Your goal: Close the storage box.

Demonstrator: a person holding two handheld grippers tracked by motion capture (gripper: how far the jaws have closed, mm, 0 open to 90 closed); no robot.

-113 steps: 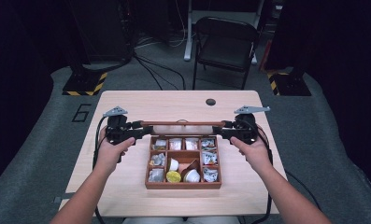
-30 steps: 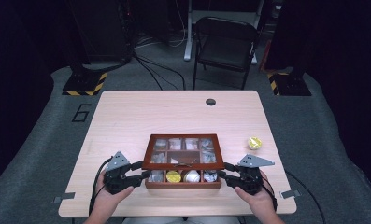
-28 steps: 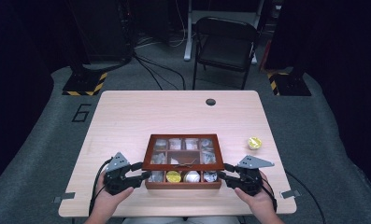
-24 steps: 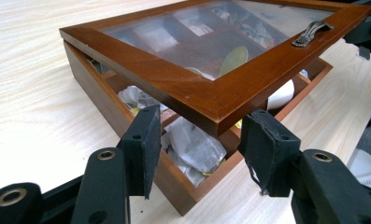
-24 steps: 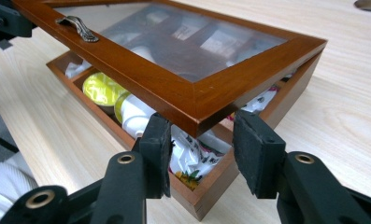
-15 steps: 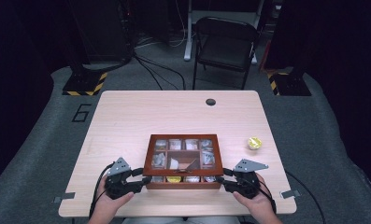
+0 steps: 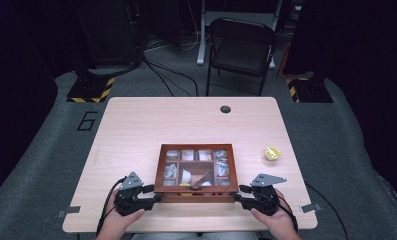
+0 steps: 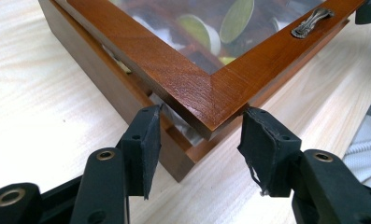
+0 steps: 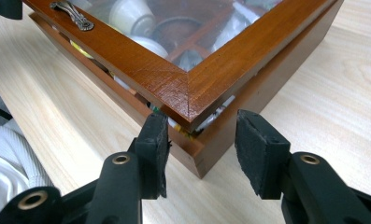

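Observation:
A brown wooden box (image 7: 195,192) with a glass-paned lid (image 7: 196,148) sits near the table's front edge, with small cups and packets in its compartments. The lid (image 8: 192,84) lies almost flat, a thin gap left under it. My left gripper (image 7: 155,196) grips the lid's near-left corner, and its pads (image 8: 148,140) press on the corner's two edges. My right gripper (image 7: 240,191) straddles the near-right corner (image 9: 183,93). Its jaws have just been opening. One pad (image 9: 157,140) still touches the lid's edge, while the other (image 9: 258,149) stands clear of the box.
A small yellow cup (image 7: 272,152) stands on the table (image 7: 151,125) to the right of the box. A dark round hole (image 7: 225,109) is near the far edge. A metal handle (image 8: 312,21) sits on the lid's front. A black chair (image 7: 241,47) stands beyond the table.
The lid has come down from upright at the box's back to nearly flat, and both hands have come to the near corners. Over the last second the lid sank a little further.

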